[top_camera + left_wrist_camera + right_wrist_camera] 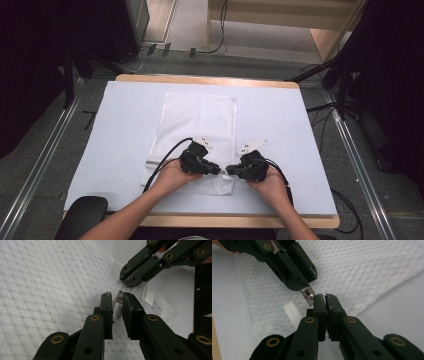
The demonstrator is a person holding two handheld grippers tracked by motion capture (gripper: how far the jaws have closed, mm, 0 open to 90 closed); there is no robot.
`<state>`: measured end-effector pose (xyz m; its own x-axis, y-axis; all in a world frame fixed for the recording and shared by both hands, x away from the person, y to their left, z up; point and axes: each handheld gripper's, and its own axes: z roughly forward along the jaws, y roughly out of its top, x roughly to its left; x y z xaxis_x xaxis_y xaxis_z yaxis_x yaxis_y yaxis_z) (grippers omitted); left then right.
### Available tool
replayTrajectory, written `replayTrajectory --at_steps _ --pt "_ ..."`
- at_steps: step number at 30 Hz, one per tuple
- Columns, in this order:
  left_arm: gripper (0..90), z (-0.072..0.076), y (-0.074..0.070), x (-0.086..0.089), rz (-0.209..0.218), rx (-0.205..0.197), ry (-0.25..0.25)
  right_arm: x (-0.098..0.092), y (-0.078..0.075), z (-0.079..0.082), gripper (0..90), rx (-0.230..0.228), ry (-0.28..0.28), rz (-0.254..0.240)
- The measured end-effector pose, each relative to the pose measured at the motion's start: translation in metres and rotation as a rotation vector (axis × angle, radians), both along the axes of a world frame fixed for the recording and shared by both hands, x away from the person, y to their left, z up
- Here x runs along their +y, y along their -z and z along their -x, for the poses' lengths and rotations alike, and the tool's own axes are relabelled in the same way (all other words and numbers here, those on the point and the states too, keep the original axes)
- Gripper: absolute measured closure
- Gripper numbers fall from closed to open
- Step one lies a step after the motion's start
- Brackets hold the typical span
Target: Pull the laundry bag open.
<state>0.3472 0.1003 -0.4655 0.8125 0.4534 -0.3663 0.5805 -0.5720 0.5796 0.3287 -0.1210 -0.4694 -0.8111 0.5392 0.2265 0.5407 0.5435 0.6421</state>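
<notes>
- At the near corner of the mesh bag [200, 115], on its right side, we've got both grippers nose to nose, low over the fabric.
- Left gripper [116, 296]: its jaws are pinched on the little zip pull [118, 305]. From the right gripper view we see the metal tab poking out of its tip.
- Right gripper [324, 297]: jaws tight together, clamped on the bag's edge just beside the zip pull, with a sliver of white fabric nipped between them.
- A white ribbon loop [292, 311] sticks out from that same corner, just beside the right gripper, and nobody's holding it.
- Our read on the step: the zip is being worked, one side anchoring the bag, the other ready to drag the pull along the edge.
- Next move, as we judge it: the right keeps the corner pinned and taut while the left draws the pull steadily along the zip line; any slack and the mesh may bunch or snag.
- What's in the bag? It lies flat on the table [125, 150], stretching away from us, and we can't make out anything inside.
</notes>
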Motion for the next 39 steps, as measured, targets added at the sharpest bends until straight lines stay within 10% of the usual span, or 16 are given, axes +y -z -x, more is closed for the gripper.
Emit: replayTrajectory --at_steps 16,39 --pt "81.4 0.008 -0.003 -0.004 -0.041 -0.019 0.021 0.000 0.000 0.000 88.3 0.000 0.001 -0.002" --pt "88.1 -0.006 0.000 0.005 0.011 0.102 -0.005 -0.002 0.002 0.000 89.4 -0.026 -0.047 -0.010"
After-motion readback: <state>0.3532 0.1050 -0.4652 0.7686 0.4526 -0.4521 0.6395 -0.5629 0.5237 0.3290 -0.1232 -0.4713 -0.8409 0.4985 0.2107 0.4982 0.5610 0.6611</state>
